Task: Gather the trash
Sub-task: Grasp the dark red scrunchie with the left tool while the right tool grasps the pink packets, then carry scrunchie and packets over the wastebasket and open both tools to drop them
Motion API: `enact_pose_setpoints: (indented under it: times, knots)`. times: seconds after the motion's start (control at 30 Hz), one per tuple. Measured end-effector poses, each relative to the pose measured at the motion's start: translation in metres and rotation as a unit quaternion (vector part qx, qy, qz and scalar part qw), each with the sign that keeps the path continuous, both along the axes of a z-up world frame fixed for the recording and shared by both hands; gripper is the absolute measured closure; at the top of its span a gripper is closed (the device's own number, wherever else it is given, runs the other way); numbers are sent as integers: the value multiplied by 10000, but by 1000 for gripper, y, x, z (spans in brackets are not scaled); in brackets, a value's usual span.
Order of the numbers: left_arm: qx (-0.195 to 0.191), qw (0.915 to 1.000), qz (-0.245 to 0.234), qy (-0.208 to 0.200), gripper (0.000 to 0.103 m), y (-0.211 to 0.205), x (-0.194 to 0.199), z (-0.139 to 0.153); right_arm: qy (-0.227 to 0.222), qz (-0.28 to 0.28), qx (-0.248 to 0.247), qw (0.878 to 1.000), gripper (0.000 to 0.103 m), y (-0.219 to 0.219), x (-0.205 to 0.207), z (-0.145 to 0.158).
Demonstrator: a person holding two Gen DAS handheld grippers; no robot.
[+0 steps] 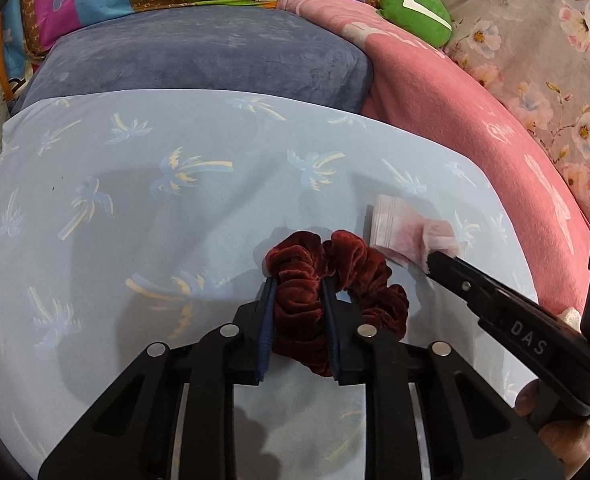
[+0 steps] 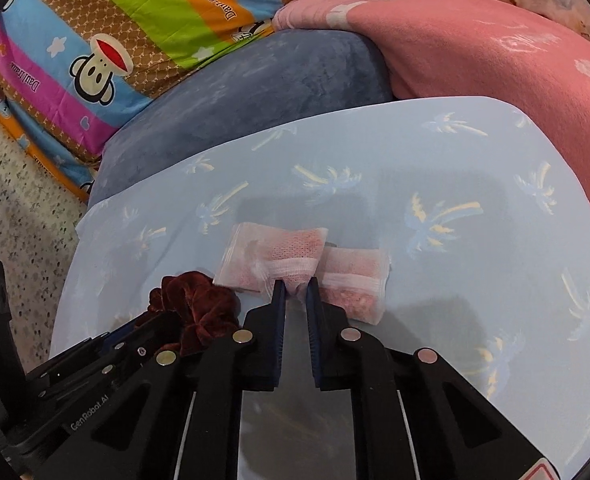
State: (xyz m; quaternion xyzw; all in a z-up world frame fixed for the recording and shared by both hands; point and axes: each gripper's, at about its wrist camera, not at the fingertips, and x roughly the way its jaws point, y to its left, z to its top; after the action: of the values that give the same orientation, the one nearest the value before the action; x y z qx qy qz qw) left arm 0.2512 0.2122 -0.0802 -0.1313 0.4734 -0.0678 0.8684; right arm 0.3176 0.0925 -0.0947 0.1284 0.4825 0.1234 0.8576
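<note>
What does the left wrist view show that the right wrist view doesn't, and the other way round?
Only the left wrist view: the left gripper closed on the dark red scrunchie, seen from behind, and a floral cloth at far right.
Only the right wrist view: the pink pad is two packets side by side, and the right gripper pinches where they join; speckled floor at left.
Both: scrunchie, pad, light blue palm-print sheet, grey-blue cushion, pink blanket.

A light blue palm-print sheet (image 1: pixel 143 208) covers the bed; behind it sits a grey-blue velvet cushion (image 1: pixel 199 56), a pink blanket (image 1: pixel 447 112) beside it, a striped cartoon quilt (image 2: pixel 107 40) behind.
</note>
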Motion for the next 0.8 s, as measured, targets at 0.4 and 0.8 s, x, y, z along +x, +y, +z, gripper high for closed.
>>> enact_pose_setpoints:
  times: [0.4,0.8]
  knots:
    - [69,9992,-316,-221,85,-36,-32,27,-386,-432,252,9980,94,-59,-71,39]
    - [73,9949,-838,-559,85,-103,-76,66,-1013,-899,340,9902,94,-135,-149,100]
